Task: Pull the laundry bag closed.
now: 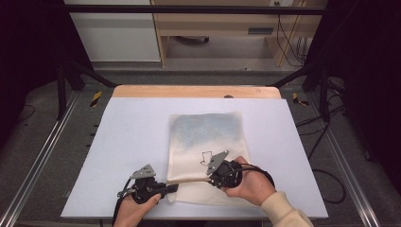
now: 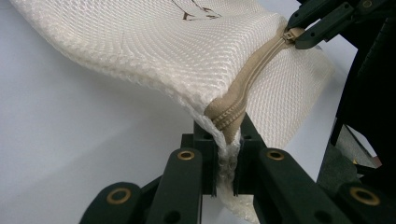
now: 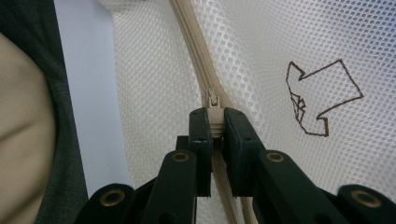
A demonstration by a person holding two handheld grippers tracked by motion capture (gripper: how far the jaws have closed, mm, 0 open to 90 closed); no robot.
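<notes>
A cream mesh laundry bag (image 1: 206,142) with a beige zipper (image 1: 189,180) lies on the white table; something blue-grey shows through its far half. A brown arrow mark (image 3: 317,95) is drawn on the mesh. My left gripper (image 1: 171,188) is shut on the bag's near left corner at the zipper's end (image 2: 227,122). My right gripper (image 1: 213,178) is shut on the zipper pull (image 3: 214,108), also visible as the zipper pull (image 2: 290,35) in the left gripper view. The zipper is stretched taut between the two grippers.
The white table (image 1: 132,142) has a wooden strip (image 1: 194,91) at its far edge. Dark frame bars (image 1: 71,75) stand at both sides. A person's beige sleeve (image 1: 283,210) enters at the bottom right.
</notes>
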